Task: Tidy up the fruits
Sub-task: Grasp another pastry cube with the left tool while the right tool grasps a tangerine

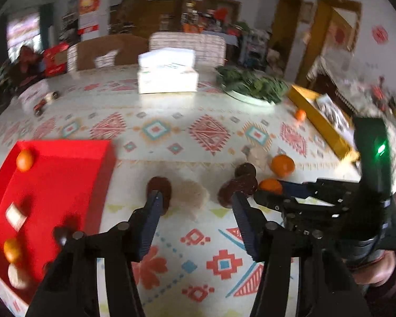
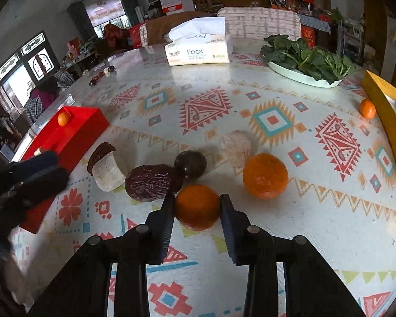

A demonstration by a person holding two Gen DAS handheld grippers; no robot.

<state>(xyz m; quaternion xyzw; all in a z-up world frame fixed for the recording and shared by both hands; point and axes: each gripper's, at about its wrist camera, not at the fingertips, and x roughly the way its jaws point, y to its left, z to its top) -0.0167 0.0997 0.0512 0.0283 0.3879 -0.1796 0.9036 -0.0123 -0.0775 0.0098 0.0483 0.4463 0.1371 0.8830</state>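
My right gripper point(image 2: 197, 206) has its fingers on both sides of a small orange point(image 2: 197, 207) on the patterned tablecloth, touching or nearly so. Beside it lie a bigger orange point(image 2: 265, 175), a wrinkled dark date point(image 2: 153, 182), a dark round fruit point(image 2: 190, 164), a brown-capped mushroom point(image 2: 105, 167) and a pale fuzzy fruit point(image 2: 235, 145). My left gripper point(image 1: 198, 198) is open and empty above the mushroom point(image 1: 188, 194). The red tray point(image 1: 52, 198) at left holds two small oranges point(image 1: 24, 160) and other pieces.
A tissue box point(image 2: 199, 50) and a plate of leafy greens point(image 2: 307, 59) stand at the back of the table. A yellow box point(image 2: 388, 121) lies along the right edge with a small orange point(image 2: 367, 108) beside it. Chairs stand behind the table.
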